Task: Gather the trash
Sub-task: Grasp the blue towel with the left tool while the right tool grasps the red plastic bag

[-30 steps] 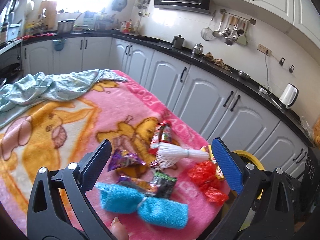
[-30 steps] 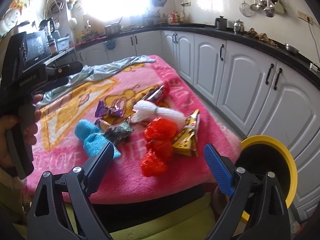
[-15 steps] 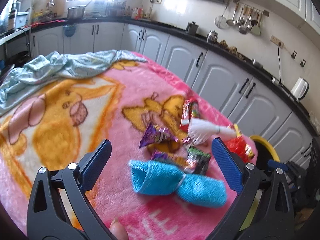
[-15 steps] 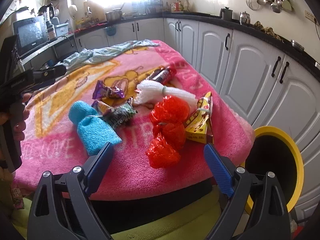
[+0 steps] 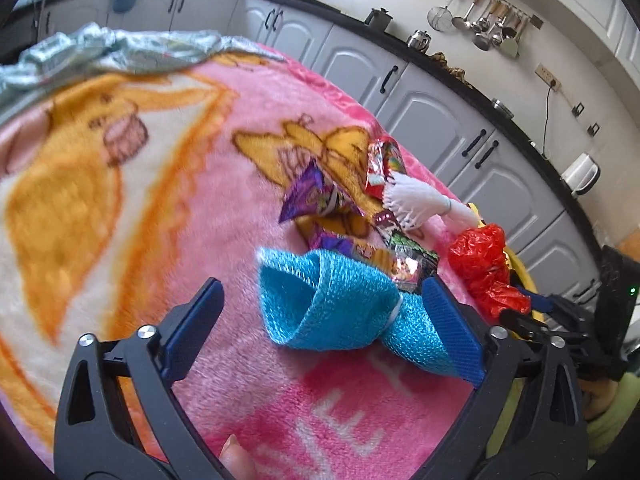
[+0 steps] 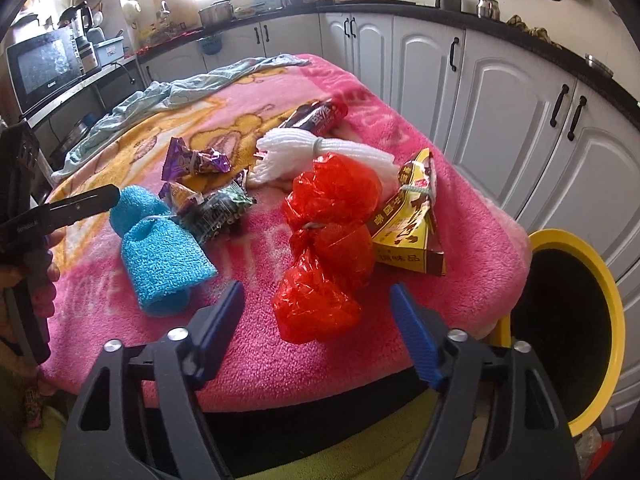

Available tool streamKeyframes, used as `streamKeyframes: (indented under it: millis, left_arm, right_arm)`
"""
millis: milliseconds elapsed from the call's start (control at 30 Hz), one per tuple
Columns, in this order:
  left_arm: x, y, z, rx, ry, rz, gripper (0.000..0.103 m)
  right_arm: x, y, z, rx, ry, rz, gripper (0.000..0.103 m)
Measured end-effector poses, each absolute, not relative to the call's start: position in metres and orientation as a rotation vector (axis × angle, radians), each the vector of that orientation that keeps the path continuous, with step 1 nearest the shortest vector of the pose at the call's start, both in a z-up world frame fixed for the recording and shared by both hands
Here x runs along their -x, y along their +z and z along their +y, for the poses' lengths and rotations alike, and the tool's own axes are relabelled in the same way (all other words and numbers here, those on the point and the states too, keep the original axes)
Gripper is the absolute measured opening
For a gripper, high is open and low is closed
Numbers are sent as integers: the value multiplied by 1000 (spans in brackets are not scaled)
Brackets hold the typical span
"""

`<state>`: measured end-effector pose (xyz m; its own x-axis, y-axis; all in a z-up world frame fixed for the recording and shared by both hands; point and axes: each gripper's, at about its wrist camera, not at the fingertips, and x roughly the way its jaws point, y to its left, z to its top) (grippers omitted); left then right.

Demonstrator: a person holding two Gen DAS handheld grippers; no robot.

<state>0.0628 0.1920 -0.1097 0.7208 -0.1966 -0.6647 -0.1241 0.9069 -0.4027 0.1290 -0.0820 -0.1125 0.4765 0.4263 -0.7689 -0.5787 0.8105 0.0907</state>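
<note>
Trash lies on a pink blanket (image 6: 248, 320): a blue mesh bundle (image 5: 340, 304) (image 6: 160, 252), a red plastic bag (image 6: 324, 248) (image 5: 484, 268), a yellow triangular packet (image 6: 412, 220), a white string bundle (image 6: 320, 152) (image 5: 416, 204), a purple wrapper (image 6: 192, 160) (image 5: 312, 196), a dark green wrapper (image 6: 220, 212) and a red-brown wrapper (image 6: 316, 116). My left gripper (image 5: 320, 308) is open, its fingers either side of the blue bundle. My right gripper (image 6: 316, 312) is open, just in front of the red bag.
A yellow-rimmed bin (image 6: 580, 320) stands at the table's right corner. A light blue cloth (image 6: 188, 88) lies at the far end of the blanket. White cabinets (image 6: 500, 80) run along the right. The left gripper's body (image 6: 24, 216) shows at the left of the right wrist view.
Both grippers have moved closer to the trash: the left one down onto the blue bundle, the right one toward the red bag. Both stay open.
</note>
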Motion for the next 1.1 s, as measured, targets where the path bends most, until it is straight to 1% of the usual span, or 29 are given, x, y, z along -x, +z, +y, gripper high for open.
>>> streamKeyframes:
  millis: [33, 67, 100, 133, 200, 267, 300, 333, 367, 400, 433, 467, 533, 833, 1100]
  left_arm:
    - [-63, -111, 192, 449, -47, 777, 81]
    - [-63, -113, 191, 451, -49, 780, 77]
    - [-64, -113, 191, 454, -54, 782, 75]
    - [-63, -113, 190, 456, -59, 781, 68]
    - [-63, -113, 189, 453, -63, 780, 62]
    - [-63, -112, 187, 450, -67, 784, 47]
    - [-63, -113, 186, 446, -68, 792, 43]
    - [-64, -114, 186, 444, -73, 797, 32]
    - [-64, -114, 185, 441, -76, 800, 26]
    - [-64, -114, 183, 430, -76, 804, 22]
    - [-64, -113, 183, 421, -76, 805, 14]
    - [-64, -112, 183, 417, -74, 805, 8]
    - [-63, -110, 184, 416, -76, 804, 3]
    - [-47, -72, 175, 333, -103, 746, 1]
    - [-35, -36, 150, 263, -162, 677, 0]
  right_arm:
    - [-129, -113, -82, 193, 620, 884, 56]
    - [-130, -115, -82, 192, 625, 891, 51]
    - [-131, -116, -81, 190, 628, 895, 43]
    - [-131, -116, -81, 192, 631, 896, 35]
    - [-130, -117, -80, 201, 639, 896, 28]
    - [-128, -116, -80, 205, 649, 892, 24]
    - [-127, -116, -79, 207, 657, 892, 22]
    - [-126, -115, -78, 208, 662, 889, 21]
    - [-125, -114, -78, 208, 666, 888, 20]
    - [-123, -113, -77, 209, 674, 886, 20]
    - [-123, -112, -77, 208, 678, 884, 19]
    - [-121, -110, -77, 205, 683, 880, 19]
    - [-119, -107, -78, 201, 691, 875, 19]
    - [-113, -92, -81, 185, 725, 844, 18]
    - [-106, -76, -87, 168, 749, 815, 18]
